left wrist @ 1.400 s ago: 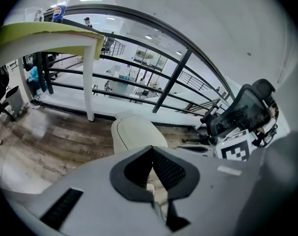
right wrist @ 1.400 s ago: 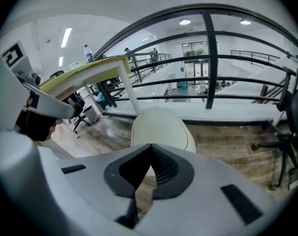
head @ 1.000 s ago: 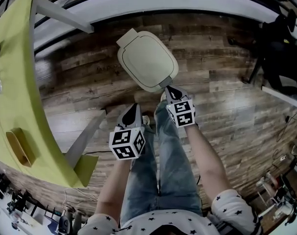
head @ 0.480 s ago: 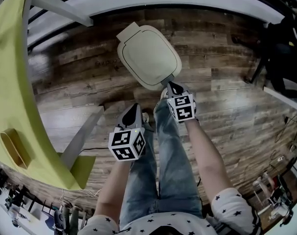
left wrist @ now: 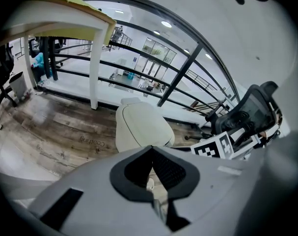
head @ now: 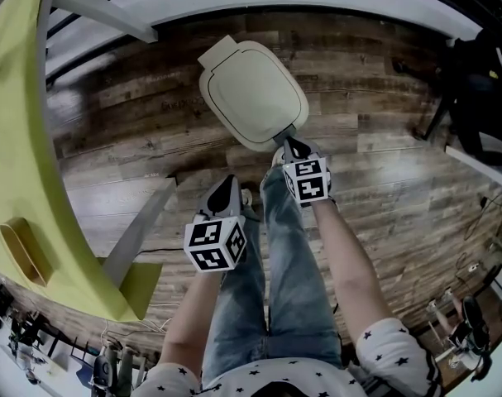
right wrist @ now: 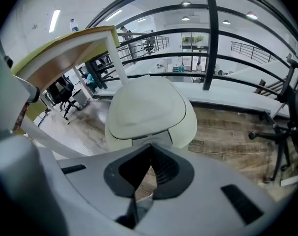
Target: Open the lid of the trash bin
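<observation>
Head view: you are standing over the trash bin (head: 252, 96), which is sitting on the wood floor (head: 383, 180) in the upper centre of the frame. Its cream lid (head: 249, 85) is lying flat and closed.

Right gripper (head: 290, 141) – you are pointing it at the bin's lower right edge, just above your right knee in the frame. In the right gripper view, the right gripper (right wrist: 149, 146) is clenched, pads meeting at the tips with nothing between them. The tips are lining up with the small front tab of the lid (right wrist: 148, 104); contact cannot be confirmed.

Left gripper (head: 227, 180) – you are holding it lower and to the left, over your jeans (head: 275, 288), apart from the bin. In the left gripper view, the left gripper (left wrist: 151, 149) is likewise clenched on nothing, with the bin (left wrist: 139, 127) showing beyond its tips.

A yellow-green table (head: 19, 139) is filling the left edge of the head view
</observation>
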`<state>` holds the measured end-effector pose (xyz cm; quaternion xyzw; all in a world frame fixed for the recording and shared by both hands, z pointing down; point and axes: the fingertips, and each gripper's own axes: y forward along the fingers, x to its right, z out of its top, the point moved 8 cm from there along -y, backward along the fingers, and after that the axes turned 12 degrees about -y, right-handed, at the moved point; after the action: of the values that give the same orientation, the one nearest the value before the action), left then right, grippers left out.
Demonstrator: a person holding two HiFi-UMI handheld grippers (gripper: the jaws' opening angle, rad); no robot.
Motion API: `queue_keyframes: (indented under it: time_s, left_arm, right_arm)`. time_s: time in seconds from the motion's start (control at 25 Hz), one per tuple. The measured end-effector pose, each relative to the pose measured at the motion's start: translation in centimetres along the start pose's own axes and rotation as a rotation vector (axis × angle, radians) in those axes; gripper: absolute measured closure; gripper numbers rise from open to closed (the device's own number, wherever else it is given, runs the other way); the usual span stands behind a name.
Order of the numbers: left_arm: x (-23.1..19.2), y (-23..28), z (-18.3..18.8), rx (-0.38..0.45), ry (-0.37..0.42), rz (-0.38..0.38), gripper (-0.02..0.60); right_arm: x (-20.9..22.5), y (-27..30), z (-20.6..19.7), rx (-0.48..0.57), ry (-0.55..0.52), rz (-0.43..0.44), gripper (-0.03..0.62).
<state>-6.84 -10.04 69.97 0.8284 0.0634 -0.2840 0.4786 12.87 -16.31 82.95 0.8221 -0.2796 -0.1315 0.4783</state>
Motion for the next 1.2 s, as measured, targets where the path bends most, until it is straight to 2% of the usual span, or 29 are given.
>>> queue_keyframes:
  time_s: [0.12,0.36,0.76,0.92,1.2]
  left_arm:
    - [0.0,-0.1,-0.1,-0.004,0.002,-0.002,0.575]
    - [0.2,-0.1,0.0,-0.009,0.007,-0.012,0.575]
    - [0.4,-0.5,0.2,-0.017,0.017,-0.018,0.575]
    - [0.6,-0.9,0.6,-0.02,0.026,-0.023,0.575]
    - [1.4,-2.2,1.5,-0.014,0.051,-0.041,0.575]
  right_arm:
    - [-0.1,0.1,0.1,-0.028,-0.008,-0.001,0.6]
    - [0.2,0.1,0.2,-0.04,0.049,0.02,0.6]
    - [0.0,0.2,0.5,-0.044,0.017,-0.002,0.6]
    - [-0.3,-0.2,1.1,-0.085,0.011,0.006,0.6]
    - [-1.7,-3.4,2.5,0.005,0.022,-0.005,0.6]
